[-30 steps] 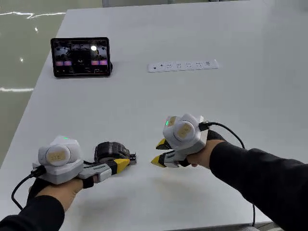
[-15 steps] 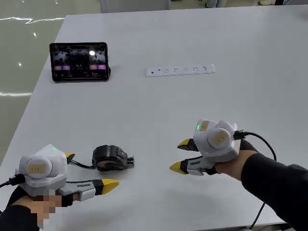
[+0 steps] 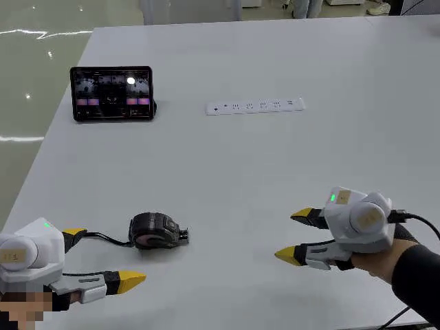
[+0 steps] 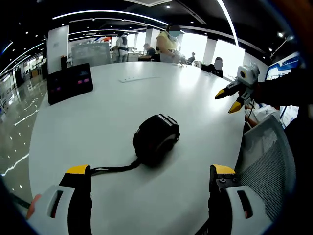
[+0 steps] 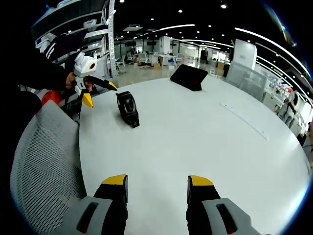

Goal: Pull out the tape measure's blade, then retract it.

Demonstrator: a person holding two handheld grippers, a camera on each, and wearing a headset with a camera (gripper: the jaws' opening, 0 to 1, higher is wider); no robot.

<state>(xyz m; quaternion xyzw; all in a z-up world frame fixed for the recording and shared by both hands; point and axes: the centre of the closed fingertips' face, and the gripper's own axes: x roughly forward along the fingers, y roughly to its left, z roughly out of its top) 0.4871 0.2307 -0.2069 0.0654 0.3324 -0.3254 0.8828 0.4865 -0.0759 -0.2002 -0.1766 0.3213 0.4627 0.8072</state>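
Observation:
A black tape measure (image 3: 155, 230) lies on the white table (image 3: 227, 165) near the front left, its blade drawn in and a black wrist strap (image 3: 103, 238) trailing left. It lies ahead of my left gripper's jaws (image 4: 155, 138) and far off in the right gripper view (image 5: 128, 108). My left gripper (image 3: 103, 258) is open, pulled back to the front left corner, apart from the tape measure. Over at the front right my right gripper (image 3: 295, 235) is open too, holding nothing. Each gripper appears in the other's view: the right gripper (image 4: 232, 98), the left gripper (image 5: 98, 92).
A tablet (image 3: 111, 93) stands propped at the back left. A white power strip (image 3: 254, 106) lies at the back centre. A grey mesh chair (image 5: 39, 166) is at the table's near edge. Several people stand in the background (image 4: 171, 41).
My left gripper has let go of the tape measure and drawn back to the left. The right gripper has moved away to the right. The tape measure now lies alone.

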